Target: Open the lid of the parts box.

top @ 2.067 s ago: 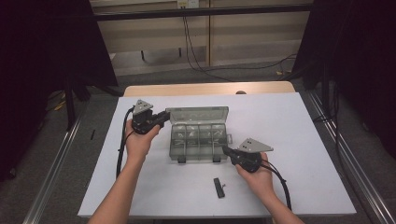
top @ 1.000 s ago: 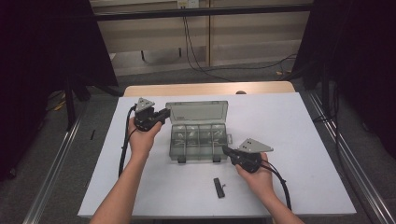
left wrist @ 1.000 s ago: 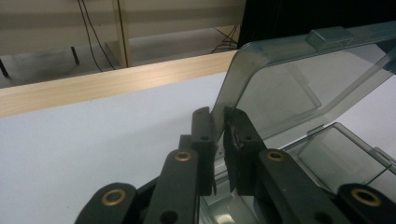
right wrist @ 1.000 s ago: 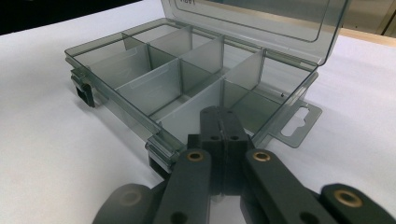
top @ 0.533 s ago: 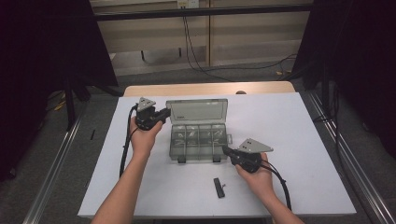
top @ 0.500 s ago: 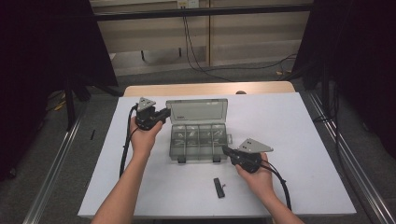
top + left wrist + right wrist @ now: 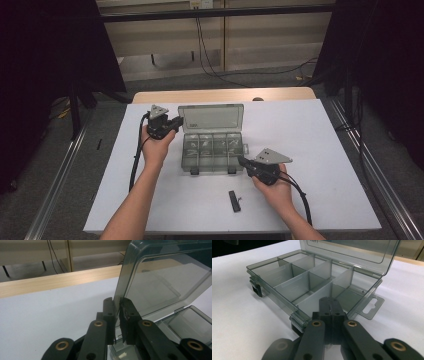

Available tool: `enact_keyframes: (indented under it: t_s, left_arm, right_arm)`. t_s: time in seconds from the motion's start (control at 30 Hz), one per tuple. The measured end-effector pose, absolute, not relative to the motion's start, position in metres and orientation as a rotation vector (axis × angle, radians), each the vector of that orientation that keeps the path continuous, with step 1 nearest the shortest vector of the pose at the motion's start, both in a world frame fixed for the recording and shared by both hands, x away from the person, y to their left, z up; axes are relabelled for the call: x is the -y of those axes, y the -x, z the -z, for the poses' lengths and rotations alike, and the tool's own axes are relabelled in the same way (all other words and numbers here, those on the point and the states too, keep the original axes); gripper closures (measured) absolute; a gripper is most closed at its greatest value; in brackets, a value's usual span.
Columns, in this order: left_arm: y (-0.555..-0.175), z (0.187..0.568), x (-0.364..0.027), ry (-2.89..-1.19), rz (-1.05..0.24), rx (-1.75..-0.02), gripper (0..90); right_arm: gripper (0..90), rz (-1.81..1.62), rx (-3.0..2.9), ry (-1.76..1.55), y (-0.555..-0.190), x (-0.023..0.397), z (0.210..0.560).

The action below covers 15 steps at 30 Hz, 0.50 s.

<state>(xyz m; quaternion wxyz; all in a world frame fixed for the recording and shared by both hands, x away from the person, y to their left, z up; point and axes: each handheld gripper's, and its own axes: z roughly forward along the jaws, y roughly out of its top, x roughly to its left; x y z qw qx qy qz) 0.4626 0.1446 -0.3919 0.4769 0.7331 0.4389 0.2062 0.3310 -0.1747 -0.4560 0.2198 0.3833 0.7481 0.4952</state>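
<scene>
Two handheld grippers work an open, smoke-grey clear plastic compartment box (image 7: 214,147) on a white table (image 7: 320,135).
Left gripper (image 7: 117,312) pinches the raised lid (image 7: 162,277); right gripper (image 7: 331,308), jaws pressed together, touches the box's front; a small black bar (image 7: 234,200) lies nearby.

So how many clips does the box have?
2. Both sit on the front edge of the box: one clip near the left corner, the other near the right corner. The lid could hide more at the back.
</scene>
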Motion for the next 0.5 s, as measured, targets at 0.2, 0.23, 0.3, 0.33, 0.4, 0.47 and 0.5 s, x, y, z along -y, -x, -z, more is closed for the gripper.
enact_keyframes:
  t_s: [0.2,0.23,0.3,0.33,0.4,0.47,0.5]
  left_arm:
    - [-0.4648,0.3944,-0.1438,-1.791,-0.509,-1.082,84.4]
    - [-0.4651,0.3948,-0.1436,-1.788,-0.509,-1.085,84.5]
    - [-0.466,0.3956,-0.1436,-1.789,-0.51,-1.083,84.6]
    - [-0.4663,0.3959,-0.1434,-1.788,-0.512,-1.084,84.7]
    - [-0.4669,0.3966,-0.1429,-1.783,-0.513,-1.09,84.9]
    - [-0.4671,0.3972,-0.1422,-1.777,-0.516,-1.093,85.2]
    - [-0.467,0.3973,-0.1417,-1.777,-0.523,-1.092,85.1]
  right_arm:
    - [90.0,-1.37,-2.069,-1.06,-0.3311,0.1747,0.456]
    - [90.0,-1.37,-2.07,-1.06,-0.3311,0.1747,0.456]
    - [90.0,-1.371,-2.07,-1.06,-0.3312,0.1747,0.4561]
    - [90.0,-1.369,-2.069,-1.06,-0.3312,0.1746,0.456]
    - [90.0,-1.37,-2.069,-1.06,-0.3312,0.1747,0.4561]
    - [90.0,-1.371,-2.07,-1.059,-0.3312,0.1747,0.4561]
    - [90.0,-1.371,-2.07,-1.059,-0.3312,0.1747,0.4561]
